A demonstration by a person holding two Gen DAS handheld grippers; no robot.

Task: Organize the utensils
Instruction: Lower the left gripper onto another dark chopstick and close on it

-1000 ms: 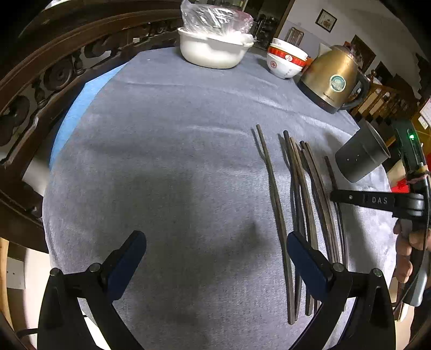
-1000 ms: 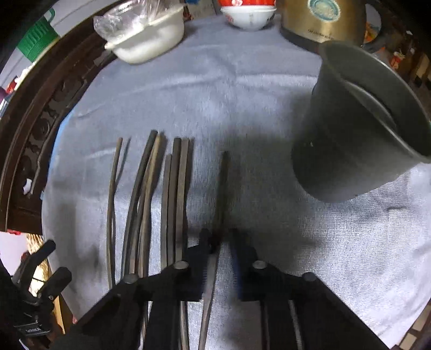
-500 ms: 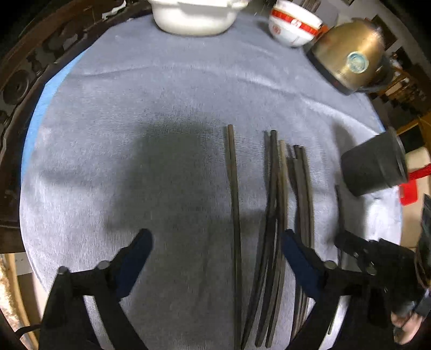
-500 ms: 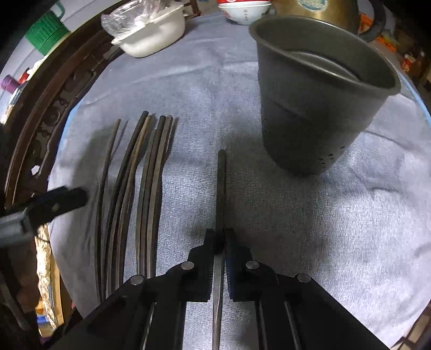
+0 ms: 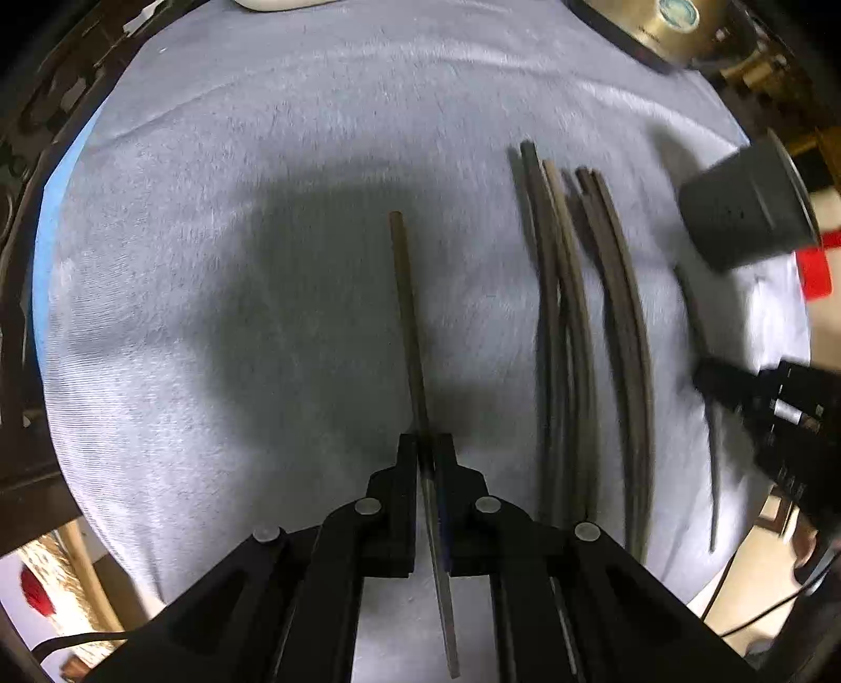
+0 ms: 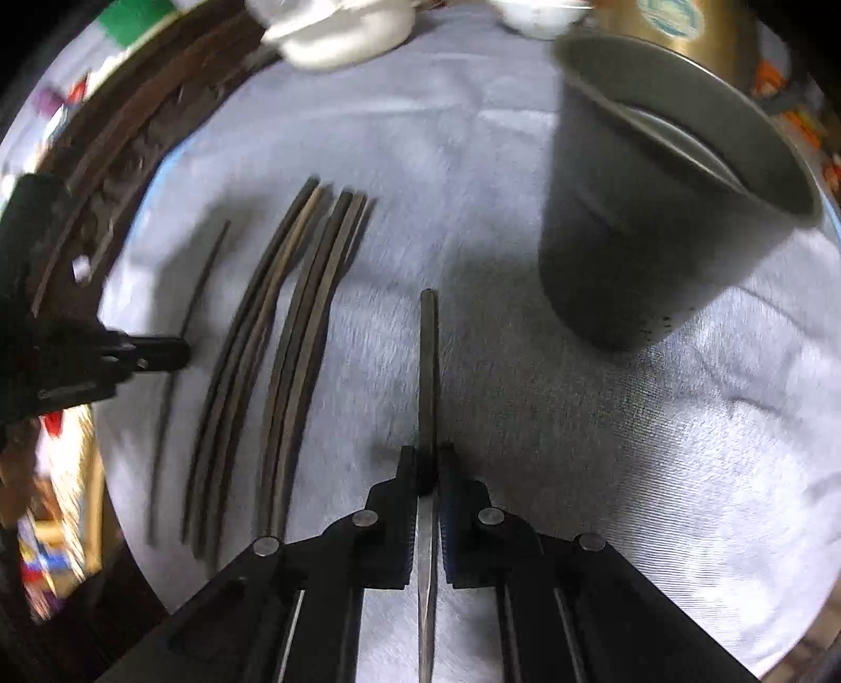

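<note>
Several dark chopsticks [image 5: 570,326] lie side by side on the grey cloth, also in the right wrist view [image 6: 273,336]. My left gripper [image 5: 427,452] is shut on one chopstick [image 5: 407,310] that points away from me. My right gripper [image 6: 428,462] is shut on another chopstick [image 6: 428,357], held just above the cloth. A dark grey holder cup [image 6: 657,210] is close ahead to its right; it also shows at the right of the left wrist view [image 5: 746,210]. The right gripper shows in the left wrist view [image 5: 715,375], and the left gripper in the right wrist view [image 6: 178,352].
A brass kettle [image 5: 667,21] stands at the far edge behind the cup. A white bowl [image 6: 341,26] sits at the far side. A carved wooden chair back [image 6: 131,131] curves along the table's left edge.
My left gripper has gone from wide open to shut on the leftmost chopstick. My right gripper, shut on its chopstick, has moved a little toward the cup.
</note>
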